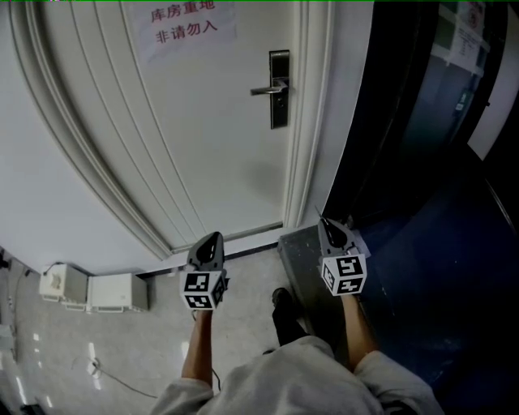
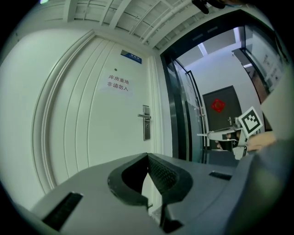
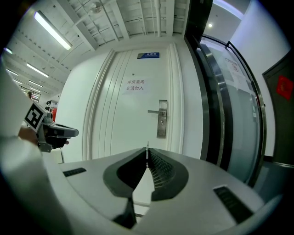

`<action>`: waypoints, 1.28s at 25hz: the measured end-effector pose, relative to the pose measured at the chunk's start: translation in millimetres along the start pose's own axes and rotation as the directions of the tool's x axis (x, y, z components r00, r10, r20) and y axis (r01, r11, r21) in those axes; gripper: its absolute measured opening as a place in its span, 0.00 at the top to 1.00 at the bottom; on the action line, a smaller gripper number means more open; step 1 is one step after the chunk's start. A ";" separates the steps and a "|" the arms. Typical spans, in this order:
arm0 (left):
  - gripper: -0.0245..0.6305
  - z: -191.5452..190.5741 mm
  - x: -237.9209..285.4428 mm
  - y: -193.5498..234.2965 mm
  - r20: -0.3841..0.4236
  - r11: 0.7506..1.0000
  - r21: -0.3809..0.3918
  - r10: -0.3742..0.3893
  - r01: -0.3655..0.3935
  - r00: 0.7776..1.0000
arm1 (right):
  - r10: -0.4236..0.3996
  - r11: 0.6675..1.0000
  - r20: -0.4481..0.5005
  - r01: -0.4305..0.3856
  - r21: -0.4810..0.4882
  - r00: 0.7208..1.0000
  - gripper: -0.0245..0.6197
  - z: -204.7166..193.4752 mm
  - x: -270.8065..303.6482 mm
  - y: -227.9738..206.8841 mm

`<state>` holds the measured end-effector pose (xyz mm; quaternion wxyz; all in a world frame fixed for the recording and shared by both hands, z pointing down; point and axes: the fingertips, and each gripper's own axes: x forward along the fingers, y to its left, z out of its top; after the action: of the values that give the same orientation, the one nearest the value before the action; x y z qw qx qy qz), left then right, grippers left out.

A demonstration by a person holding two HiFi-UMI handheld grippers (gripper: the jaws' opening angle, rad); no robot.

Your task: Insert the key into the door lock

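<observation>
The white door stands ahead, with a dark lock plate and a lever handle near its right edge. In my gripper views the lock plate is still some way off. My right gripper is shut on a thin metal key, whose tip sticks out past the jaws toward the door. My left gripper is held beside it, jaws together with nothing between them. Each gripper shows in the other's view: the right gripper and the left gripper.
A paper notice with red characters hangs on the door. White boxes sit on the floor by the left wall. A dark glass partition runs along the right. A grey block lies at the door's foot, near the person's shoe.
</observation>
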<state>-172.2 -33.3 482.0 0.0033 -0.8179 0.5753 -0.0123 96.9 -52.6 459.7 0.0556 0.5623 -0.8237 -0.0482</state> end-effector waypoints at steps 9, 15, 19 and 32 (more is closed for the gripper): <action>0.94 6.0 110.1 24.1 -0.021 1.000 -0.004 0.030 -0.030 0.999 | 0.044 0.999 -0.010 -0.044 0.001 0.999 0.92 -1.3 106.8 -50.0; 0.94 25.2 204.5 38.3 -0.030 0.999 0.000 0.043 -0.043 0.999 | 0.074 0.997 -0.005 -0.074 0.004 0.997 0.92 12.1 193.6 -99.1; 0.94 37.1 260.0 51.6 -0.031 0.998 0.005 0.055 -0.055 0.998 | 0.097 0.995 -0.005 -0.097 0.004 0.995 0.92 21.0 250.4 -121.8; 0.94 51.0 375.3 98.4 -0.021 0.992 -0.015 0.125 -0.125 0.992 | 0.197 0.980 0.001 -0.197 -0.017 0.980 0.92 33.3 384.3 -150.4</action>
<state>-136.8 -420.2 435.2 -0.0082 -0.7800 0.6255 -0.0155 91.6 -464.6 419.7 0.0639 0.4775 -0.8749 -0.0501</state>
